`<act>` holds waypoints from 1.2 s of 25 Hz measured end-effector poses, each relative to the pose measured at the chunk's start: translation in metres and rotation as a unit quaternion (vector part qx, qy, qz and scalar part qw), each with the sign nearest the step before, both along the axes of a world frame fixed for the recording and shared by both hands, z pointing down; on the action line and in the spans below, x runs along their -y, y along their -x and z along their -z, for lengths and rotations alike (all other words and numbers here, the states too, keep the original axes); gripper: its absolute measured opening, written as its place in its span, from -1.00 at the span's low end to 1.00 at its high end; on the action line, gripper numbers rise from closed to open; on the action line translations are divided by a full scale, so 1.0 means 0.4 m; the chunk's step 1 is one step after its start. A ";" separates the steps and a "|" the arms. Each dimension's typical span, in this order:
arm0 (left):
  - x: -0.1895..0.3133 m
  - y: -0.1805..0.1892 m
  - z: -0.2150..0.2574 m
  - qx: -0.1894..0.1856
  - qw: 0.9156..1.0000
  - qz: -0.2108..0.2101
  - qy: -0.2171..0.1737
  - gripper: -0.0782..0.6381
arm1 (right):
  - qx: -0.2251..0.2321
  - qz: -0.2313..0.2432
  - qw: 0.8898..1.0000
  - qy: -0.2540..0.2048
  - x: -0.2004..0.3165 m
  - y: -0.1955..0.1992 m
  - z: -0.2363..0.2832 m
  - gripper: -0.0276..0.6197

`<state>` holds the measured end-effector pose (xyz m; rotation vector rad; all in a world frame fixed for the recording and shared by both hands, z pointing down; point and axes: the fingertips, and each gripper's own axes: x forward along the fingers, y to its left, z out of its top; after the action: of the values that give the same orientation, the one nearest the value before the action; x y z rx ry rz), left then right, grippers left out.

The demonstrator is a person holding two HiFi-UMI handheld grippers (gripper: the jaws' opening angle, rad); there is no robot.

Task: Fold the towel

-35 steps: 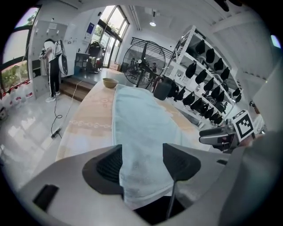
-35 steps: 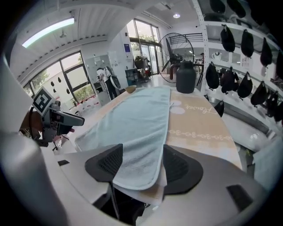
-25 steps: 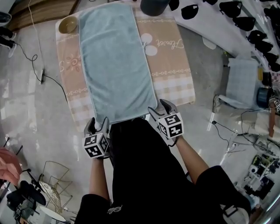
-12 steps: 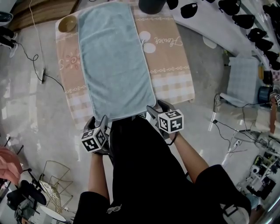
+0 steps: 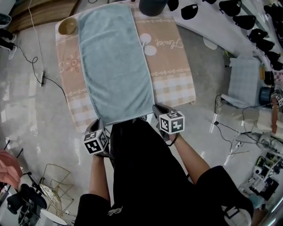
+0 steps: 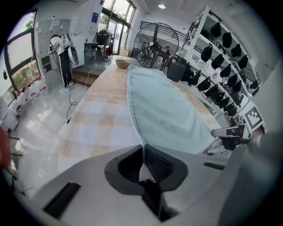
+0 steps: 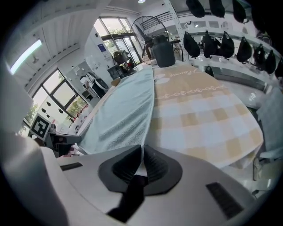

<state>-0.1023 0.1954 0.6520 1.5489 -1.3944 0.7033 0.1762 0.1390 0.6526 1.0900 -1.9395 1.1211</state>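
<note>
A long light blue towel [image 5: 115, 66] lies flat along a table covered with a beige checked cloth [image 5: 174, 84]. My left gripper [image 5: 98, 126] is at the towel's near left corner and my right gripper [image 5: 155, 111] at its near right corner. Both sets of jaws have just been closing. In the left gripper view the towel [image 6: 163, 106] runs by its edge straight into the closed left gripper [image 6: 142, 149]. In the right gripper view the towel [image 7: 124, 110] likewise ends inside the closed right gripper [image 7: 142, 149]. Both are shut on the towel's corners.
A tan bowl [image 5: 67, 25] sits at the table's far left corner and a dark bin [image 5: 152, 6] at the far end. Shelves of black caps [image 5: 247, 22] run along the right. A cable [image 5: 42, 75] crosses the floor at left, and a wire basket [image 5: 55, 183] stands near left.
Both grippers stood open at the towel's near edge in the earlier frames; now both have shut on its near corners. The hands have barely shifted.
</note>
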 end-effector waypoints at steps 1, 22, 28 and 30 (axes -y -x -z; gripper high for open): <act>-0.001 -0.001 -0.001 0.003 1.000 -0.005 0.000 -0.73 | 0.001 0.004 1.000 -0.001 -0.001 0.001 0.002 -0.84; -0.082 -0.024 0.047 0.021 0.999 -0.022 -0.025 -0.73 | -0.007 0.072 0.997 -0.038 -0.070 -0.005 0.058 -0.86; -0.153 -0.041 0.061 0.014 1.000 -0.010 -0.023 -0.73 | 0.000 0.087 0.996 -0.038 -0.133 -0.026 0.070 -0.86; -0.170 -0.045 0.075 0.017 0.999 -0.007 -0.026 -0.73 | 0.003 0.090 0.995 -0.040 -0.151 -0.034 0.081 -0.86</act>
<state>-0.0844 0.2633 0.6221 1.5959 -1.4375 0.7100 0.1897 0.1993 0.6202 0.9330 -2.0565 0.9576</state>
